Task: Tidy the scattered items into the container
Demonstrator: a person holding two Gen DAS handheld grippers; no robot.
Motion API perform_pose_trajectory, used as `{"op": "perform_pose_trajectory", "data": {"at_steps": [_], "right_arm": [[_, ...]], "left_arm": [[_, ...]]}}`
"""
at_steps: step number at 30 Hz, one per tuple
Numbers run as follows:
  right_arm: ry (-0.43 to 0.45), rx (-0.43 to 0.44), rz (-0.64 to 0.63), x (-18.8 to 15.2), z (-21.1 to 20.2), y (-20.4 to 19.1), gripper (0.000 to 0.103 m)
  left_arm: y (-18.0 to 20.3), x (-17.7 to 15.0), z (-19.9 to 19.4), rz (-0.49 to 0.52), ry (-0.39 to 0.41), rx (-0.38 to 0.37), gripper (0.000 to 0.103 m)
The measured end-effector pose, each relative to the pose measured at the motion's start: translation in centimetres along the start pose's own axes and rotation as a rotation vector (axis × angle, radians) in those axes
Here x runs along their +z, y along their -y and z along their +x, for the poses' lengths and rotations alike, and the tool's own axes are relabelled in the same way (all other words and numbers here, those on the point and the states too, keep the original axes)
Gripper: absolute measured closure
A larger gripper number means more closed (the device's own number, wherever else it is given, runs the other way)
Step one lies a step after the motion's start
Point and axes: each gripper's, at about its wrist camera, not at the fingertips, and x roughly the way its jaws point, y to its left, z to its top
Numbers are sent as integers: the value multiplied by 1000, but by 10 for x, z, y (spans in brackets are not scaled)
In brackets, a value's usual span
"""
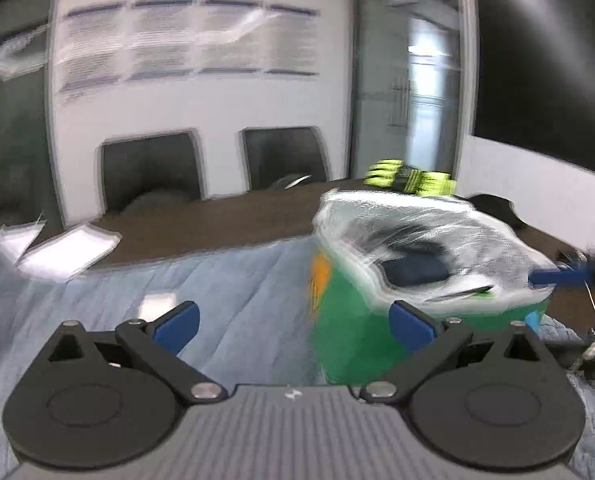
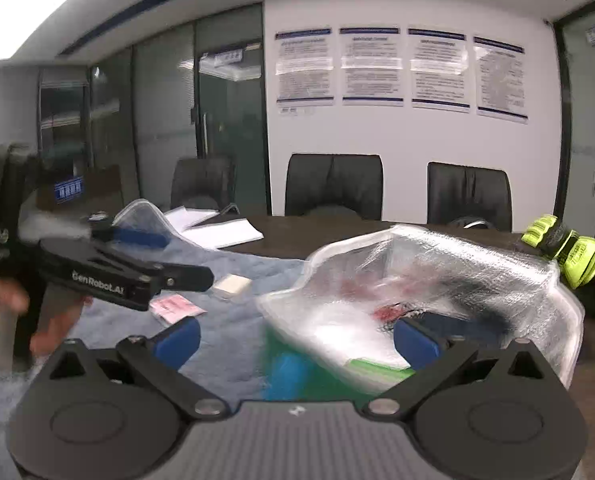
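Both views are motion-blurred. Left gripper (image 1: 295, 322) has its fingers spread wide with nothing between them, over the blue-grey cloth (image 1: 225, 280). Right gripper (image 2: 295, 338) is likewise spread and empty, right at the green container (image 2: 297, 376) with the foil lining.

Only the right wrist view shows the loose items on the cloth: a white block (image 2: 232, 285) and a pink packet (image 2: 175, 307), just beside each other, left of the container, near the left gripper's finger. The packet lies flat with its long axis running left-right (roughly). That view also shows red and dark items inside the lining.

Only the left wrist view shows the container's orange side patch (image 1: 320, 276).

Yellow-black gloves (image 2: 565, 250) lie on the table behind the container.
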Motion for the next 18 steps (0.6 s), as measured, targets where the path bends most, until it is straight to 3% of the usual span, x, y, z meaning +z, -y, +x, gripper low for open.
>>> {"op": "perform_pose_trajectory", "data": {"at_steps": [4,9,13,16,18], "right_arm": [[-135,-61,47,-30,35,-59,0],[-244,58,128,-55,79,-91,0],[-292,31,234,-79,107,-101,0],[-314,5,206,-97,116,-113,0],[-302,-43,140,-105,120,-121,0]], "left_arm": [[-42,-37,-17,-103,-107,179,0],[-88,-88,-37,-286,-173,245,0],[-102,-125,-47,-409,-212,291,0],[-98,-147,-45,-415,-237,330,0],[-88,-156,-39,-343,-246,356,0]]}}
